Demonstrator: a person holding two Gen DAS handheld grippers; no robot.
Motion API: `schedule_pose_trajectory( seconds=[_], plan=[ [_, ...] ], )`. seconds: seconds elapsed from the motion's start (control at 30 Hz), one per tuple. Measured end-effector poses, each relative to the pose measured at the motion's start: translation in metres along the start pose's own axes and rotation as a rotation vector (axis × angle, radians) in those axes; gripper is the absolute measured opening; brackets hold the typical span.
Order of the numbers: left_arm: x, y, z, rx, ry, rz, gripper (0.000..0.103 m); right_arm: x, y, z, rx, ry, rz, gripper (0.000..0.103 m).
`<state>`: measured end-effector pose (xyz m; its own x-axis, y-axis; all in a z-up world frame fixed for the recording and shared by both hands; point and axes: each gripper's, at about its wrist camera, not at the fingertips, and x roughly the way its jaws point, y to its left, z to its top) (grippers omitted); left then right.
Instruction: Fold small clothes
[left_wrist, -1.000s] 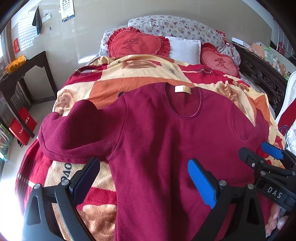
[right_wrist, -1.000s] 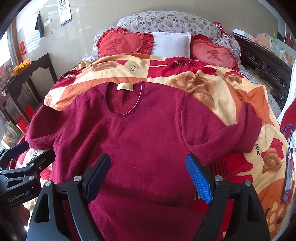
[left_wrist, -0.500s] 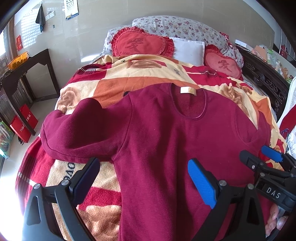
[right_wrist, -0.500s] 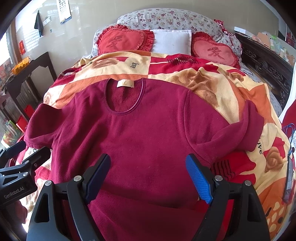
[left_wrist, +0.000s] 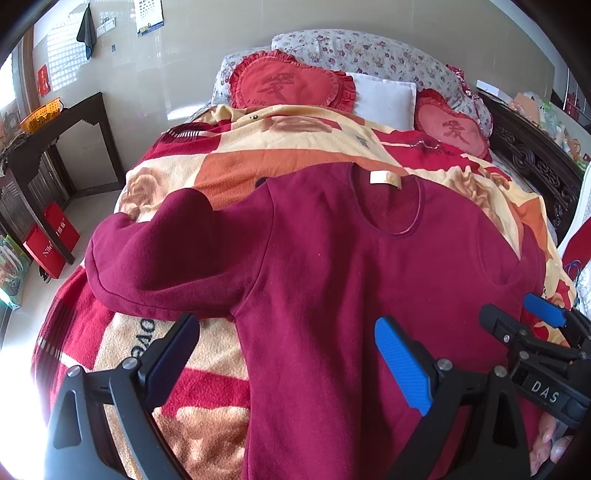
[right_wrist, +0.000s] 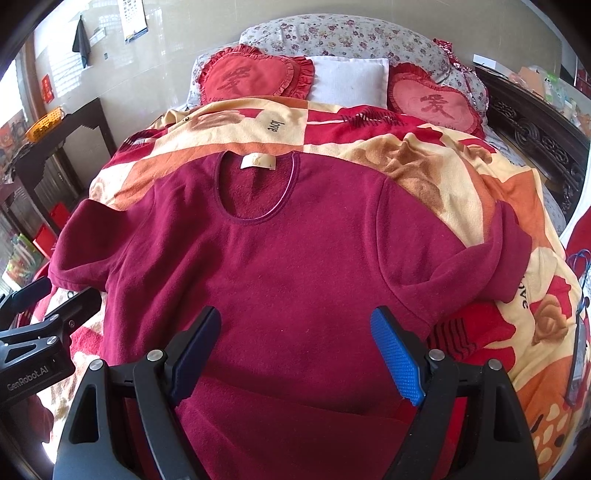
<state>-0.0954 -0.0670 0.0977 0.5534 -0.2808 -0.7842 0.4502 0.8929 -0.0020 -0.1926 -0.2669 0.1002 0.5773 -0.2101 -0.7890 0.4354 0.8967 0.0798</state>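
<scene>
Nearest: left hand-held gripper (left_wrist: 288, 354), jaws spread wide, gripping nothing, hovering over the left edge of the dark red fleece long-sleeved top (left_wrist: 369, 280) near the armpit. Right hand-held gripper (right_wrist: 295, 347) also spread wide and empty, hovering above the lower body of the top. Neither pad looks to be touching cloth.

The top lies face up and flat on the red, orange and cream patterned fleece blanket (right_wrist: 424, 158) covering the bed, hem toward the grippers, round neckline with a cream label (right_wrist: 257, 161) pointing to the headboard. Both sleeves already look doubled back at the sides; the left one (left_wrist: 159, 258) is bulky and puffed.

Beyond: two red heart-shaped frilled cushions (right_wrist: 243, 79), a white pillow (right_wrist: 351, 79), a floral bolster (right_wrist: 343, 37).

Risks, as I judge them: thick fleece may slip out of a shallow pinch; a pinch too deep could catch the blanket too and drag it along; the puffy left sleeve may spring open when the body is lifted; uneven lifting by the two grippers would skew the fold.
</scene>
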Motion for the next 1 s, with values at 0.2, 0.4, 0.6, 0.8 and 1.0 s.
schedule_pose_trajectory(
  seconds=[0.2,0.4,0.6,0.8,1.0],
  plan=[
    [0.001,0.002,0.000,-0.004,0.000,0.004,0.098,0.001,0.002,-0.001,-0.006,0.006,-0.005,0.069],
    [0.002,0.006,0.000,-0.015,0.003,0.006,0.098,0.004,0.006,-0.001,-0.023,0.011,-0.010,0.069],
    [0.003,0.008,-0.001,-0.020,0.009,0.007,0.098,0.006,0.010,-0.002,-0.036,0.017,-0.013,0.069],
    [0.003,0.009,-0.001,-0.021,0.011,0.007,0.098,0.007,0.011,-0.003,-0.035,0.021,-0.010,0.069],
    [0.004,0.009,-0.001,-0.025,0.010,0.007,0.098,0.007,0.012,-0.003,-0.031,0.021,-0.003,0.069]
  ],
)
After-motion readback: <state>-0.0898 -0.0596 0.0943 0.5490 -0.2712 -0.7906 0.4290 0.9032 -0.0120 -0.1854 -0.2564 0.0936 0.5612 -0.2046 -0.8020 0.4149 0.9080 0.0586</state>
